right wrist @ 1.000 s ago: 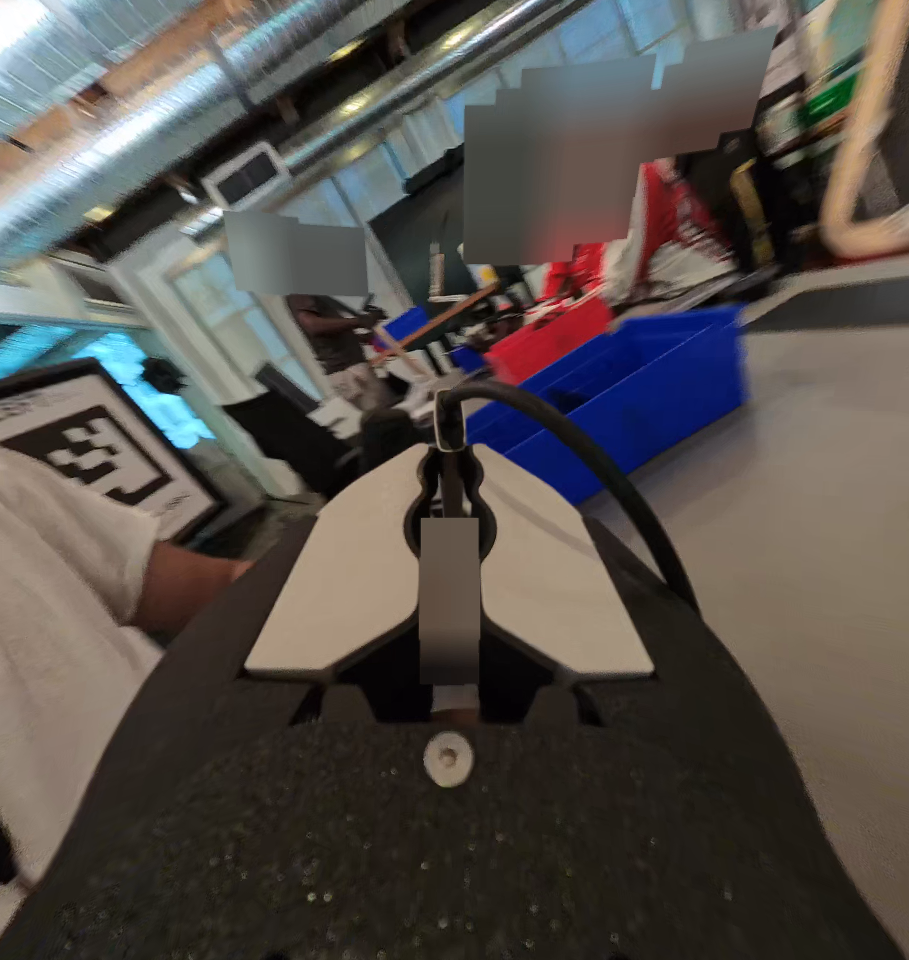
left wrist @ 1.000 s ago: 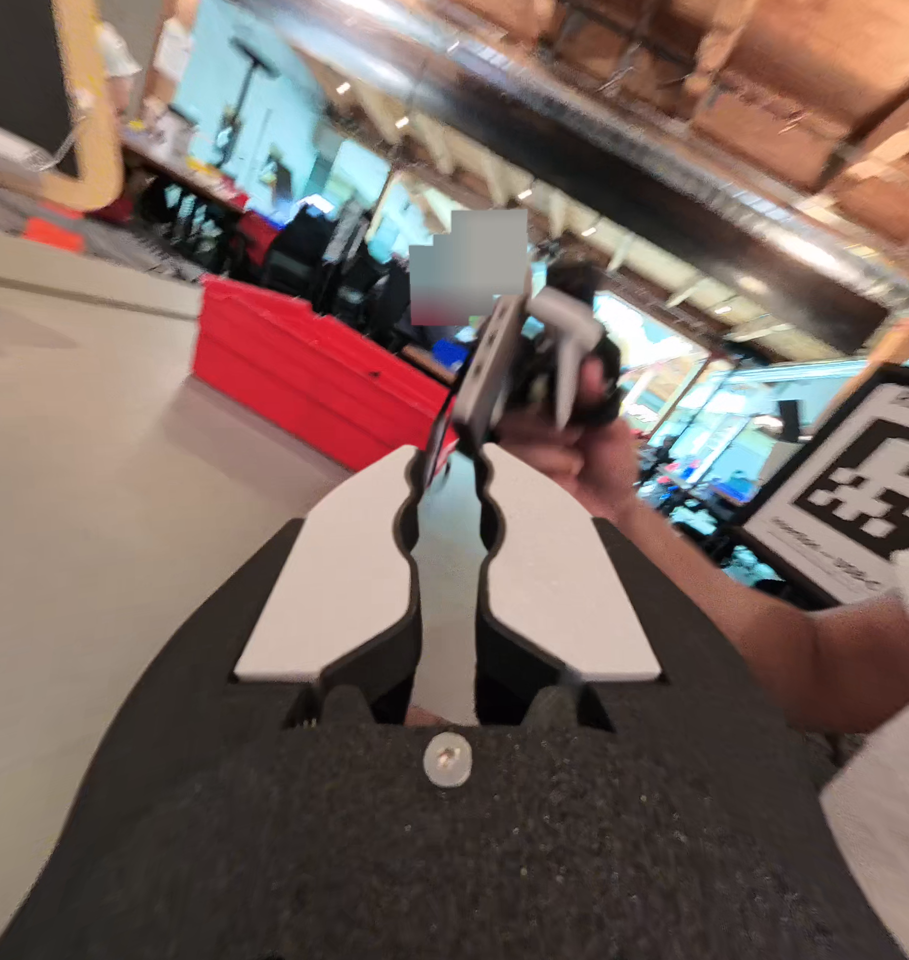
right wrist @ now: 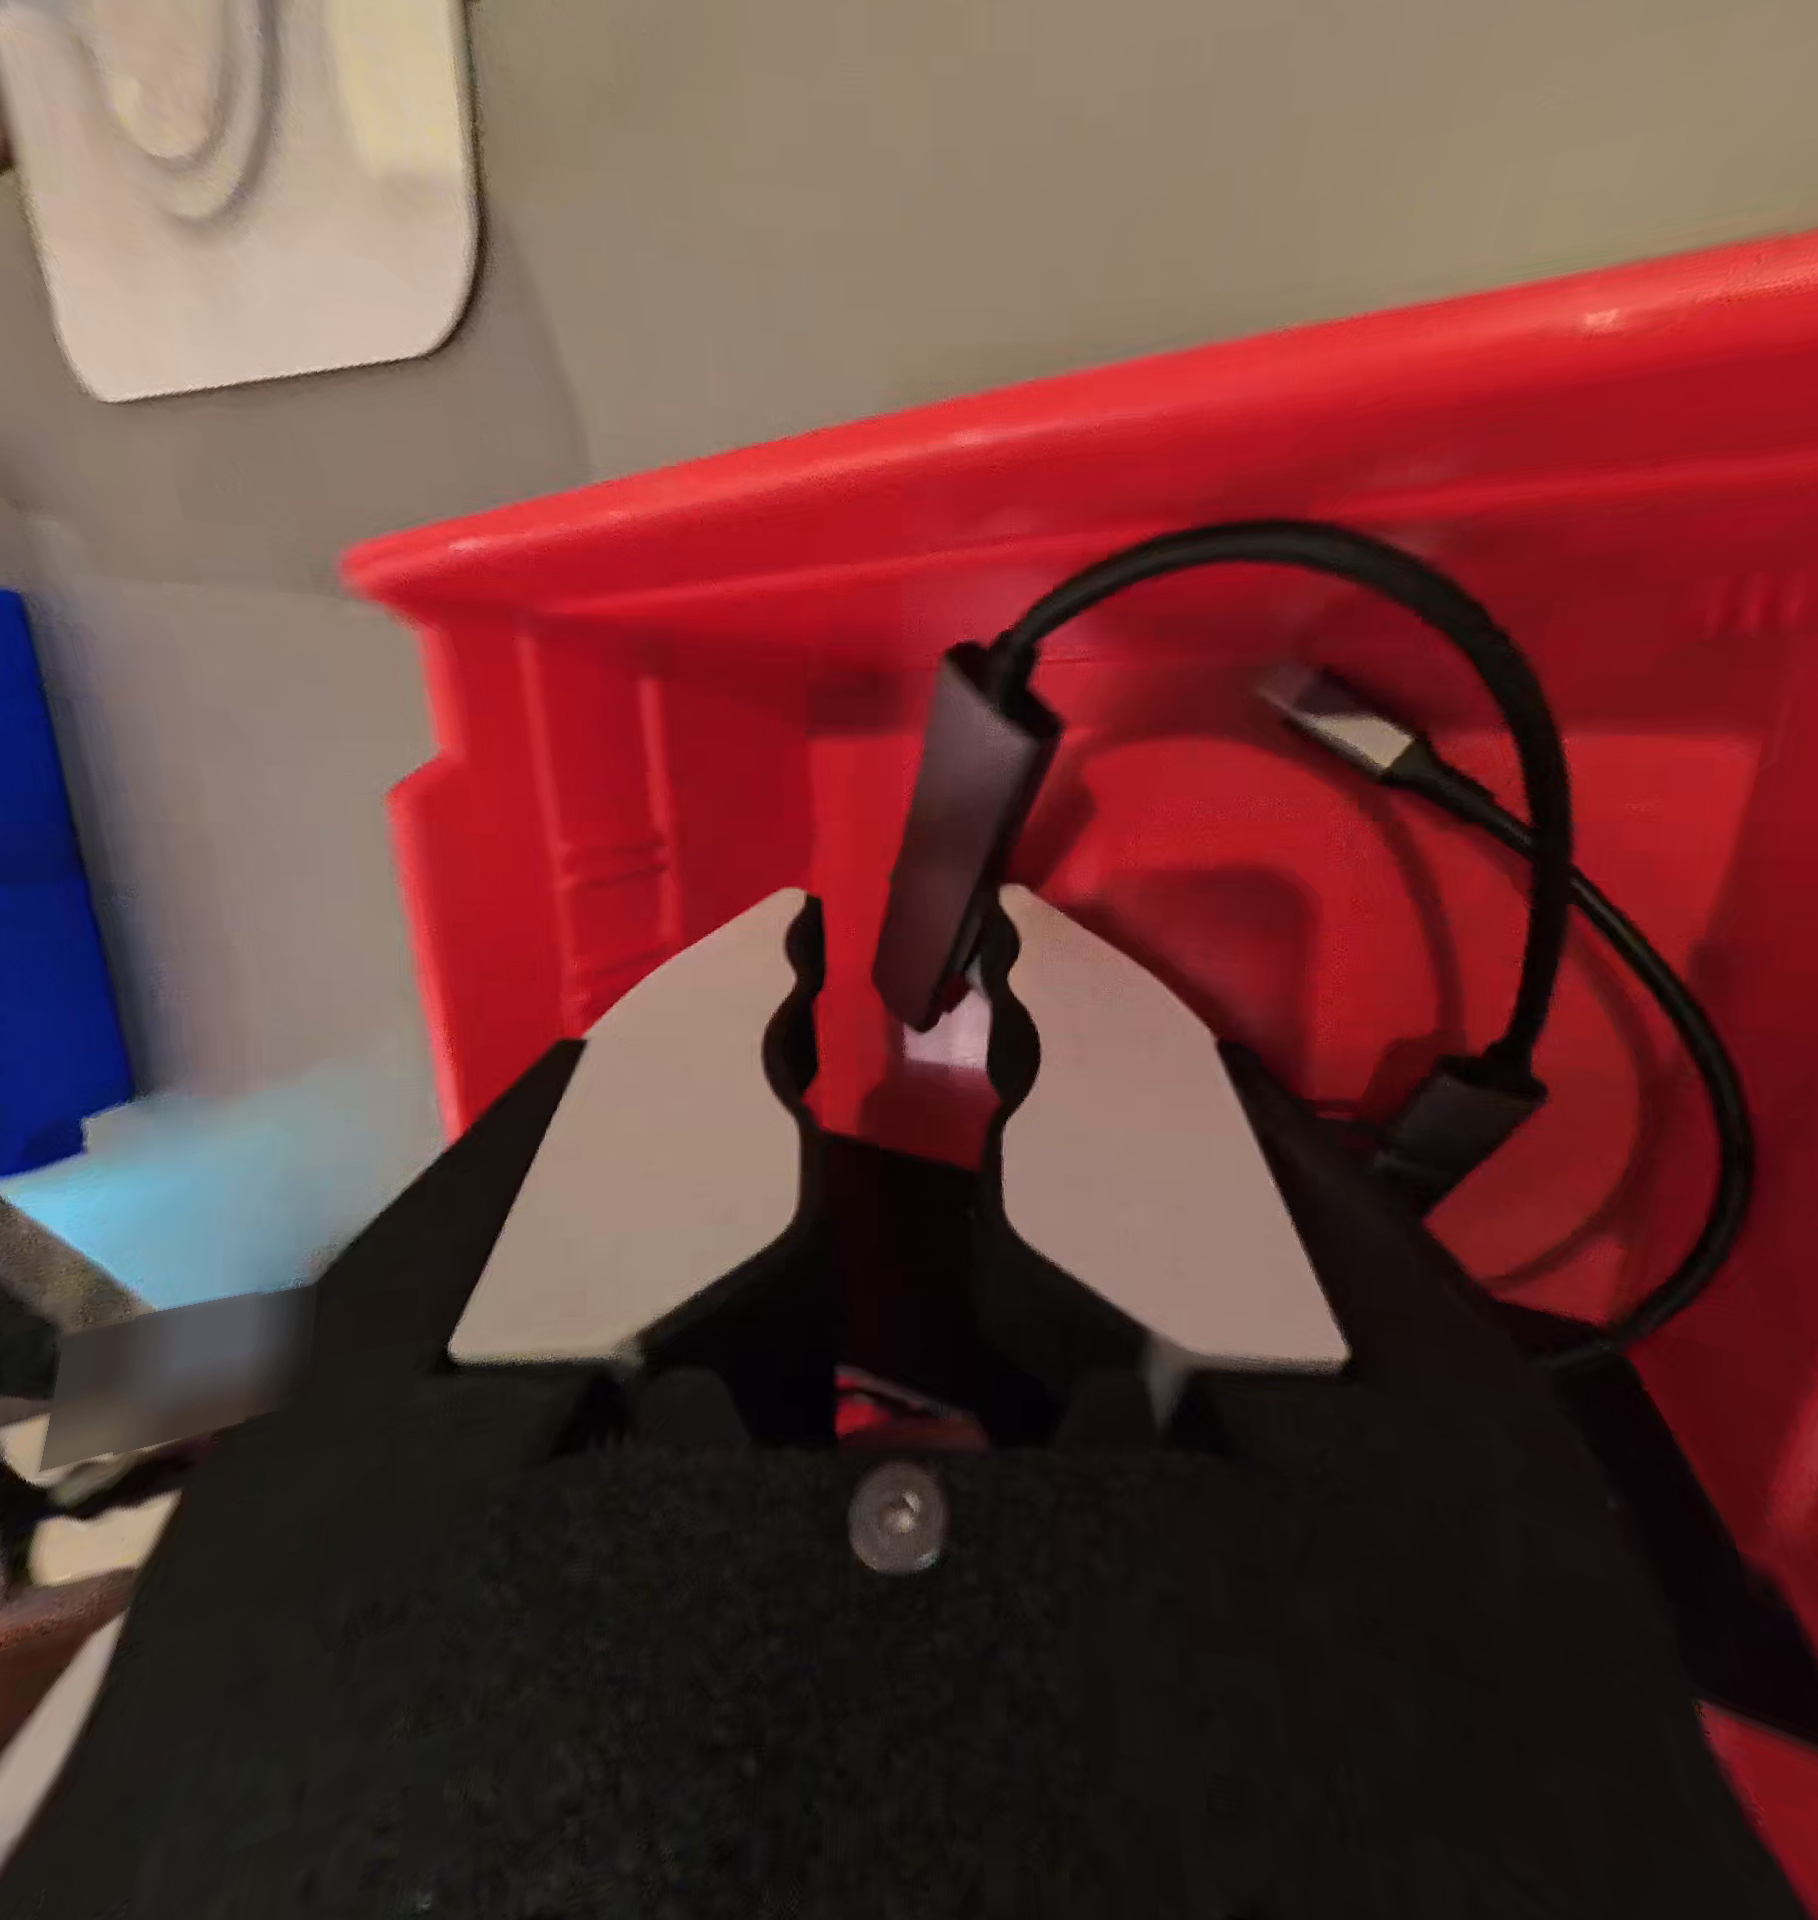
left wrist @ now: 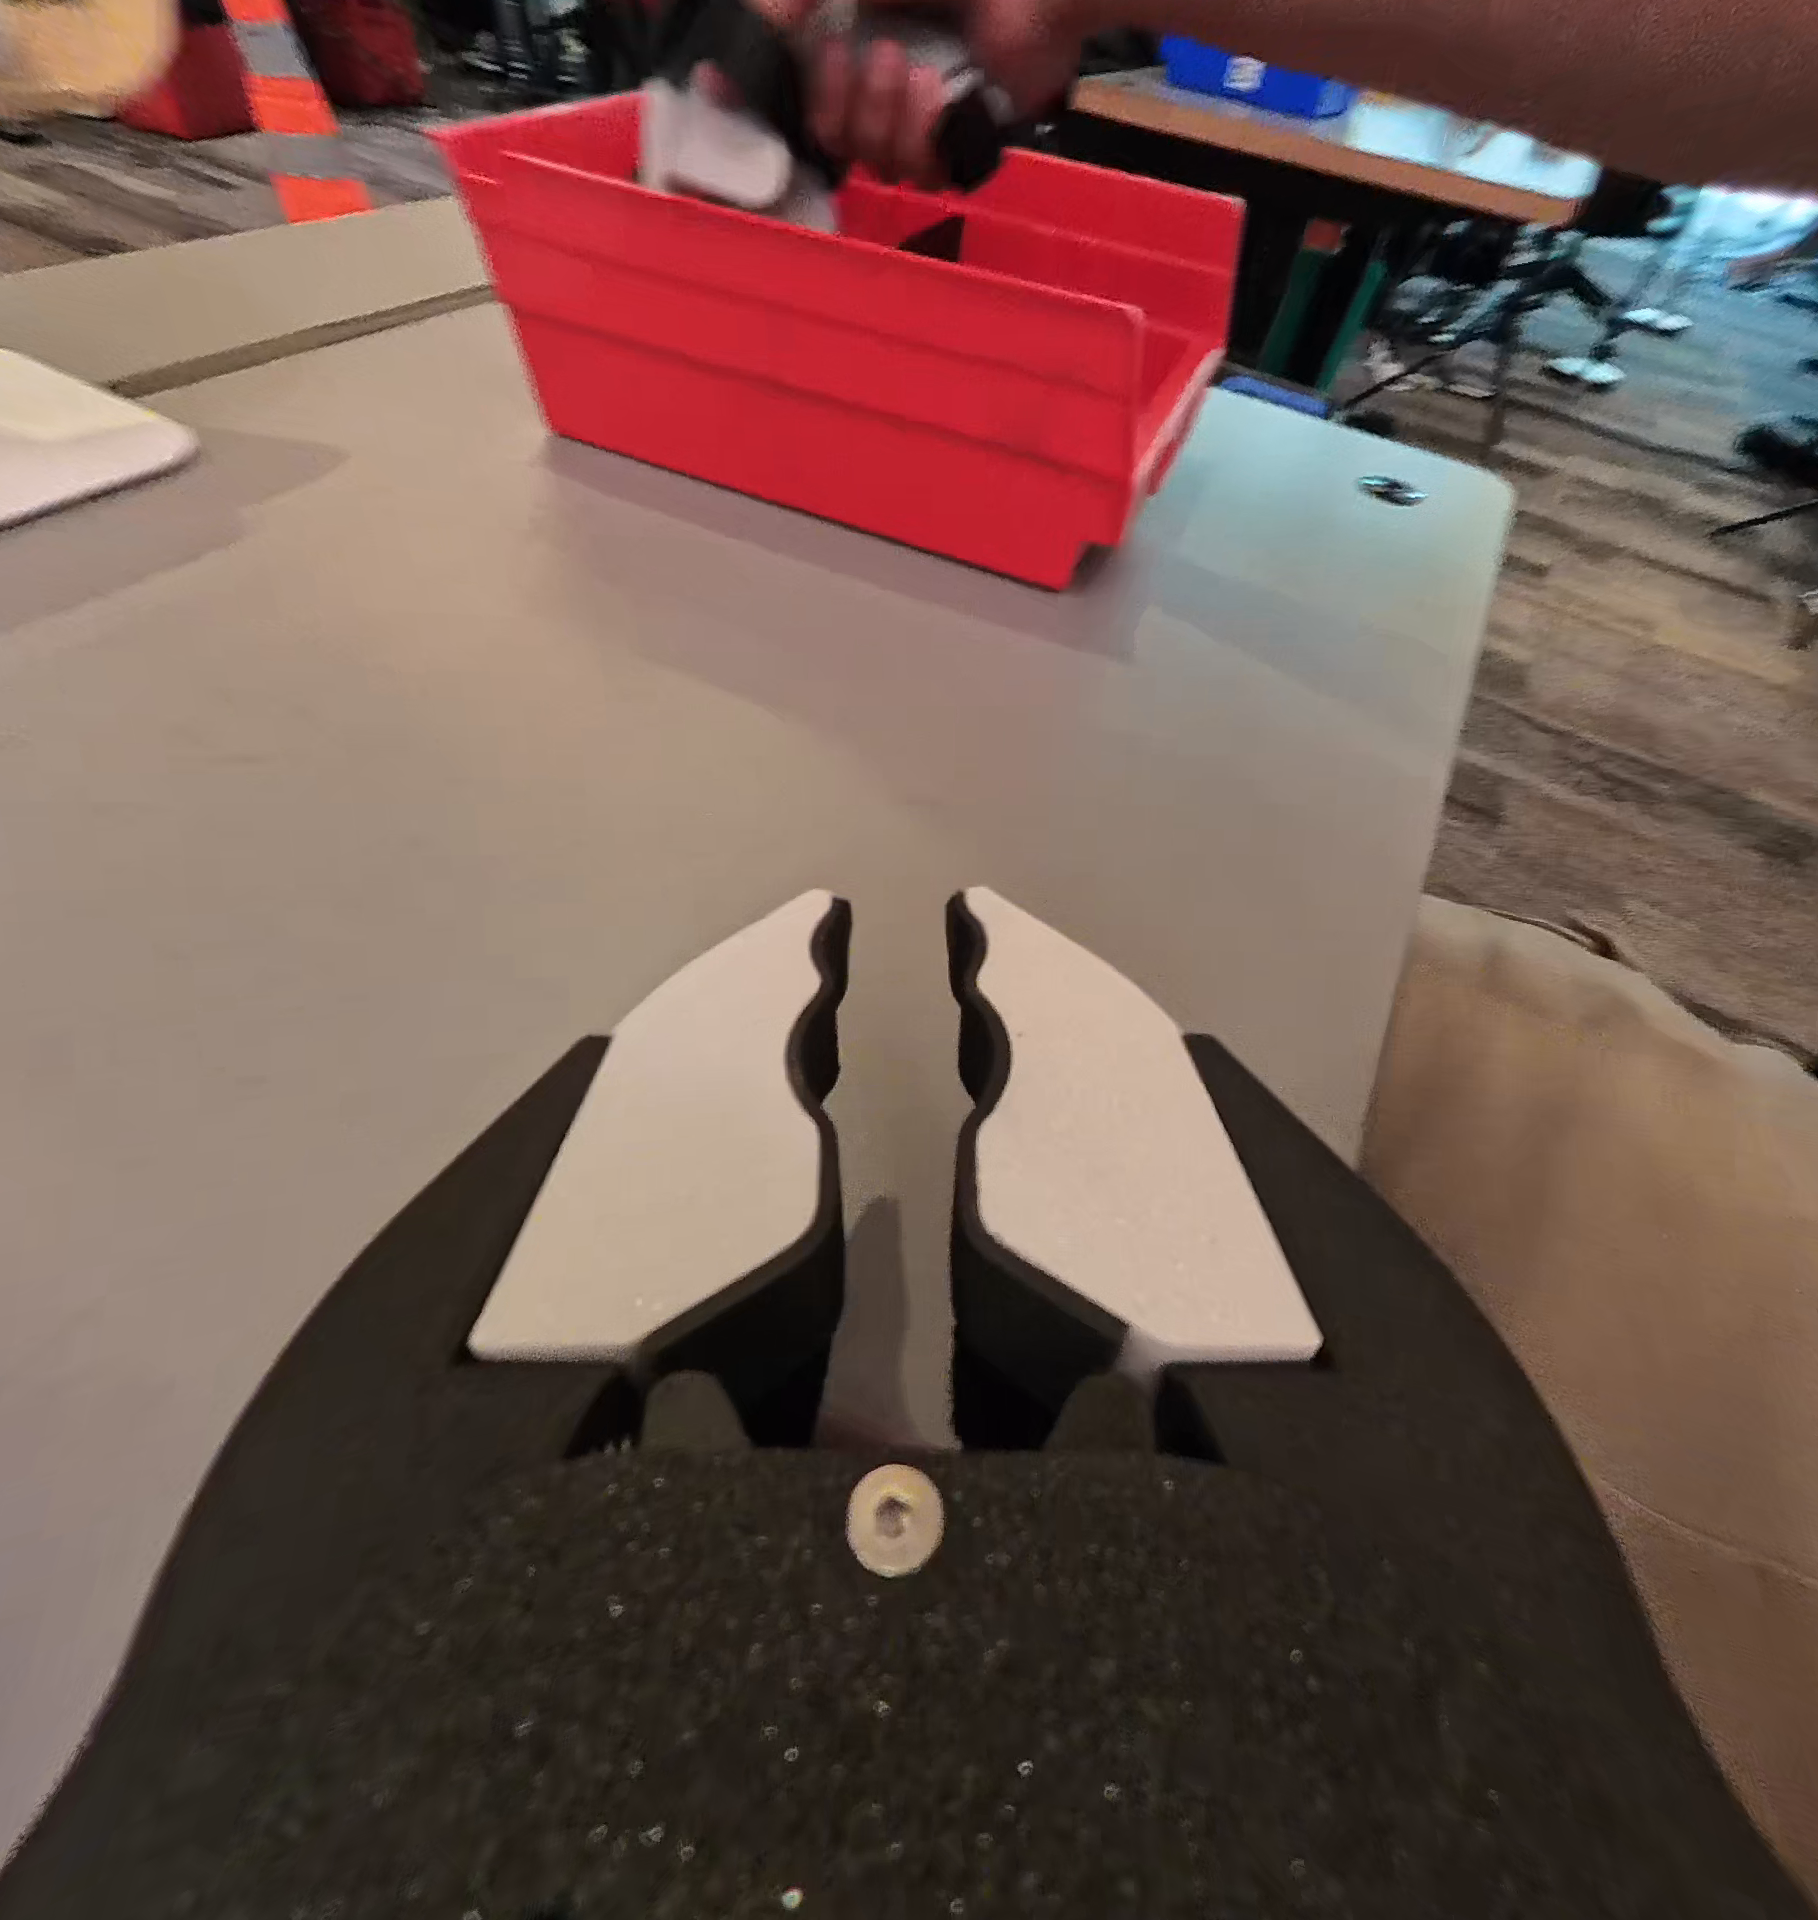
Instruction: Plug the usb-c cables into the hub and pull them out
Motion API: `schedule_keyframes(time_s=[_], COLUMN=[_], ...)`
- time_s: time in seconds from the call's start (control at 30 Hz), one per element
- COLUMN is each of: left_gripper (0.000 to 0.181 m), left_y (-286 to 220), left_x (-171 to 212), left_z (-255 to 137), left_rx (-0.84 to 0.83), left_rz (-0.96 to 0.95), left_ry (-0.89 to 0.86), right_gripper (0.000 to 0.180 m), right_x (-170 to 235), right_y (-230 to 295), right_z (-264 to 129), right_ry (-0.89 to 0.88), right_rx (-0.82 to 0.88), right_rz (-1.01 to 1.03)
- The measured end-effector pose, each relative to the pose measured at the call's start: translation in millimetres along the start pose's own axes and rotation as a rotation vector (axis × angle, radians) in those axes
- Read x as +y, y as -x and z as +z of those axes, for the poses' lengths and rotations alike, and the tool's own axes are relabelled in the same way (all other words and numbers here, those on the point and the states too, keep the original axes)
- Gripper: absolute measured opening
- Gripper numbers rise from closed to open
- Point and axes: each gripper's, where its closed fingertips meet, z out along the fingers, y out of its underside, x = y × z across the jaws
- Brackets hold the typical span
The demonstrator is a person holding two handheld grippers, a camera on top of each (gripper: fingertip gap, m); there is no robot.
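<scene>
Left tool [left wrist: 897, 914] narrowly parted, holding nothing, low over grey worktop [left wrist: 469, 779], red bin [left wrist: 832, 416] ahead at 12 o'clock. Right tool [right wrist: 905, 914] spread over that bin [right wrist: 1300, 468], dark hub [right wrist: 952, 842] between the tips, touching the right finger, long axis toward 12–1 o'clock; black cable [right wrist: 1487, 644] looping beyond toward 2 o'clock.

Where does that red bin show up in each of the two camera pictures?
Left wrist view: the red bin sits at the top centre on the grey table, far ahead of the left gripper.
Right wrist view: the bin fills the middle and right, seen from above, with black cables inside.
Shared landmark: the white pad lying on the table, left of the bin.
</scene>
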Motion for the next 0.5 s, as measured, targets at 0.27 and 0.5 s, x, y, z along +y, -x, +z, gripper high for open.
schedule_keyframes(time_s=[0.27,0.5], left_gripper=[0.042,0.041], left_y=[79,129], left_x=[-4,41], left_z=[-121,-247], left_rx=[-0.53,-0.83], left_rz=[-0.063,-0.284], left_ry=[-0.1,-0.129], right_gripper=[0.029,0.026], right_x=[73,215], right_y=[65,58], right_z=[-148,-106], right_ry=[-0.746,-0.862], right_rx=[0.376,0.346], right_rz=[-0.555,-0.389])
